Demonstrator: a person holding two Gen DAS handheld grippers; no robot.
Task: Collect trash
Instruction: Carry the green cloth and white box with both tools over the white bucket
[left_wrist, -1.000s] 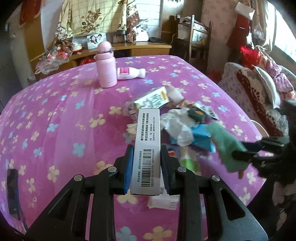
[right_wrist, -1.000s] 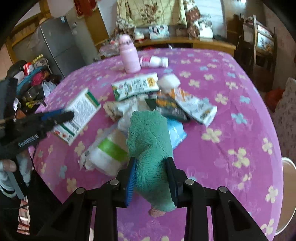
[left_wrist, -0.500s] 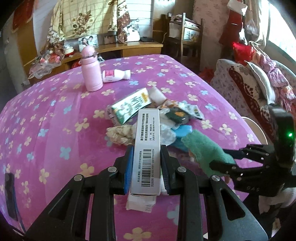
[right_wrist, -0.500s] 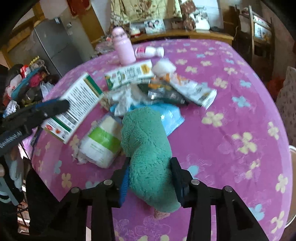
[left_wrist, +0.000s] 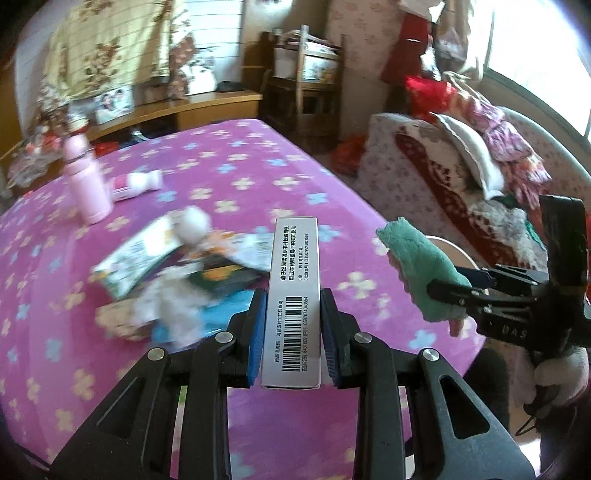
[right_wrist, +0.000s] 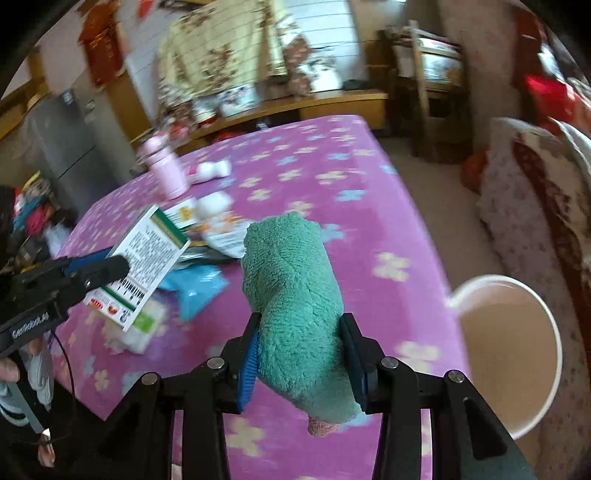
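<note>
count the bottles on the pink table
2. A pink bottle stands upright near the far left of the table; a small white bottle lies on its side just right of it. More could be hidden in the blurred trash pile.

Table (left_wrist: 258, 158) under me has a pink fleece cover with yellow, blue and white flowers, draped over the edges. Far side: pink bottle (left_wrist: 86, 184) upright, small white bottle with pink label (left_wrist: 136, 183) on its side just beside it. Middle: a loose heap of litter, blurred. In it I make out a green-and-white carton (left_wrist: 136, 254) lying flat, a white wad (left_wrist: 194, 229) touching its far end, a dark wrapper (left_wrist: 221, 277), crumpled white paper (left_wrist: 170, 306), a blue packet (right_wrist: 194, 286) and a white pack with a green label (right_wrist: 144, 325) near the front edge. Right half of the cover is bare cloth.
</note>
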